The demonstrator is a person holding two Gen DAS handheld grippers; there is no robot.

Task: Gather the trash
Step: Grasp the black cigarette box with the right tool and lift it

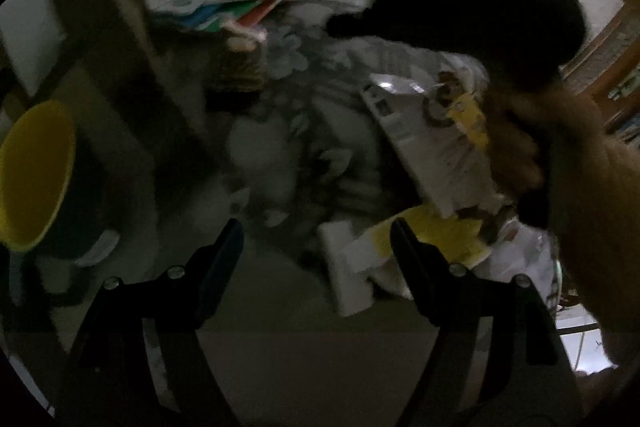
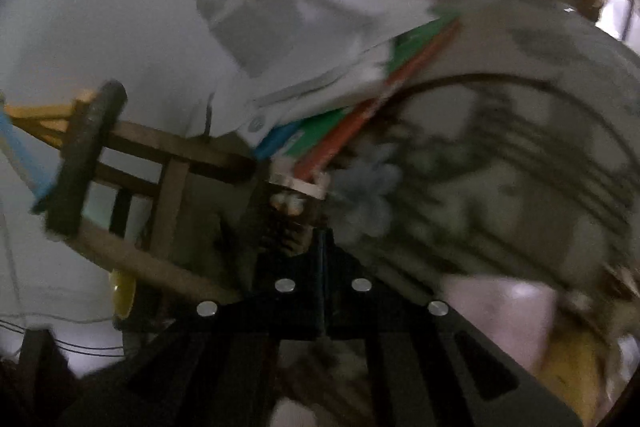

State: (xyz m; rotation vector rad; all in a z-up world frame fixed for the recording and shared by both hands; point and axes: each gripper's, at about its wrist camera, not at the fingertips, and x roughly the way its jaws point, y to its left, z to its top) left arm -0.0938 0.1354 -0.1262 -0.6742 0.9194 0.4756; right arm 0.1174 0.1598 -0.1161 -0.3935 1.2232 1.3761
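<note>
Setting: a cluttered tabletop under a grey flower-patterned cloth (image 1: 288, 67), dimly lit and blurred in both wrist views.

Trash: a flattened white cardboard carton with printed panels and a yellow patch (image 1: 424, 143) lies on the cloth, with crumpled white and yellow paper wrappers (image 1: 400, 247) just beside it, nearer the left gripper.

Bin: a dark bucket lined in yellow (image 1: 36, 175) stands low at the far left of the left wrist view, well apart from the trash.

Left gripper (image 1: 316, 239): jaws stand wide apart with nothing between them; it hangs over the bare cloth, pointing steeply down.

Right gripper (image 2: 323, 247): jaws pressed fully together; I cannot make out anything caught between them. Ahead of its tips sit a small brown patterned object (image 2: 288, 223) and a slanting stack of white, green and red folders (image 2: 340, 99).

Right hand (image 1: 520, 143): it reaches across over the carton in the left wrist view.

Key relation: the wrappers lie to the right of the left jaws, touching the right finger's edge; the carton's long axis runs diagonally away beyond them. The open left gripper looks nearer, and needs a small shift rightward.
</note>
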